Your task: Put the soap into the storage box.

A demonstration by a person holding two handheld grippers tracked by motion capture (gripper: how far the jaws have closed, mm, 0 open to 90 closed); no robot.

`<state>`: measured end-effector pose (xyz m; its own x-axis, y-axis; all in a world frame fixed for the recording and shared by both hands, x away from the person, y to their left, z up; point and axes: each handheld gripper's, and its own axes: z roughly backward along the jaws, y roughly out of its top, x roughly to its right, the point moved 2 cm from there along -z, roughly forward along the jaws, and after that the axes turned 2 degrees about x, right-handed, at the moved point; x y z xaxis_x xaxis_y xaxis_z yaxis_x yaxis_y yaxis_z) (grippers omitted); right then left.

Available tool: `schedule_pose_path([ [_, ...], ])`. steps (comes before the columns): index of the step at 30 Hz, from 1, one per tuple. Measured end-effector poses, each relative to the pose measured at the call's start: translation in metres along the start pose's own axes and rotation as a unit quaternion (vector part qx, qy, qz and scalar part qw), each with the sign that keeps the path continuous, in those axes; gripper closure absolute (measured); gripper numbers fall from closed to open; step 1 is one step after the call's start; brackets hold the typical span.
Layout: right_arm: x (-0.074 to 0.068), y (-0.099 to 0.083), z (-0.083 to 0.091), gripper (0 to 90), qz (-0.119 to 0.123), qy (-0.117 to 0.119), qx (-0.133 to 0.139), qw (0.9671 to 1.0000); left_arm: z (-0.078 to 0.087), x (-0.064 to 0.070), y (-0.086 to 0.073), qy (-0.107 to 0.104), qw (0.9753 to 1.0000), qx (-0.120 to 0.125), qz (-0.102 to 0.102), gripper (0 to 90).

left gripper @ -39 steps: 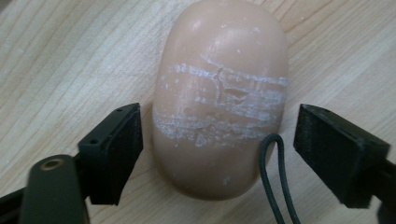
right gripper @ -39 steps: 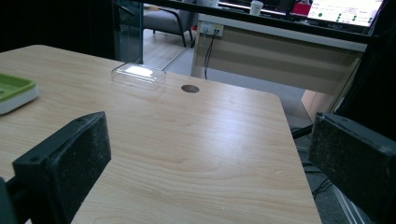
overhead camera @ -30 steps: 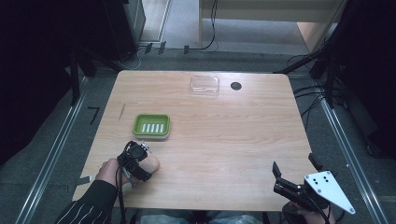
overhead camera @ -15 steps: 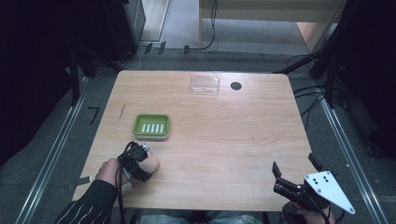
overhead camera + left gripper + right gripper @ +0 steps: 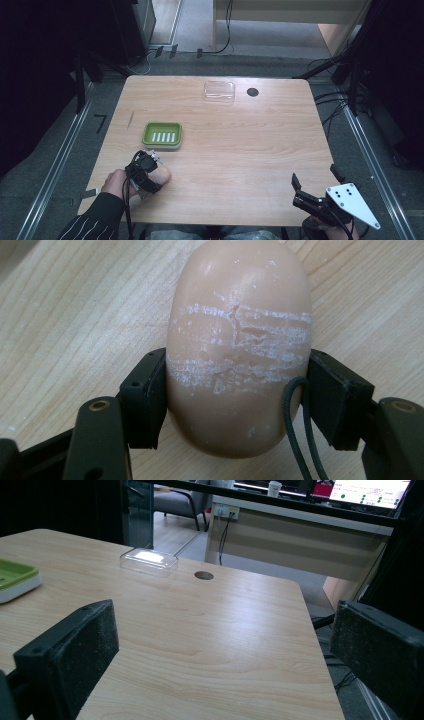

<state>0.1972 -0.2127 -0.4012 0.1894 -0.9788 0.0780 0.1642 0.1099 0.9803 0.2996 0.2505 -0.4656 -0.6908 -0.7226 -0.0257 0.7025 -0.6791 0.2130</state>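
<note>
Soap [image 5: 239, 347], a pale oval bar, sits clamped across its middle by the left gripper [image 5: 145, 167] at the table's [image 5: 240, 150] near-left part, just short of the green dish [image 5: 162, 135]; its chalky, scored skin looks slick, so a hard squeeze or quick lift could let it slip out; the right gripper [image 5: 314, 186] hangs wide open and empty at the near-right corner, close to the edge; bare wood lies beyond, up to the clear lid [image 5: 219, 91] and the hole [image 5: 252, 92] at the far side.
</note>
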Motion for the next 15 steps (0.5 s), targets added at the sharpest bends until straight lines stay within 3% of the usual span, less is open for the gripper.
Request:
schedule_pose_path([
  [15, -0.0001, 0.0001, -0.0004, 0.0, 0.002, 0.001, 0.000, 1.0000, 0.0077, -0.0074, 0.0102, 0.000, 1.0000, 0.004, -0.003, 32.9],
])
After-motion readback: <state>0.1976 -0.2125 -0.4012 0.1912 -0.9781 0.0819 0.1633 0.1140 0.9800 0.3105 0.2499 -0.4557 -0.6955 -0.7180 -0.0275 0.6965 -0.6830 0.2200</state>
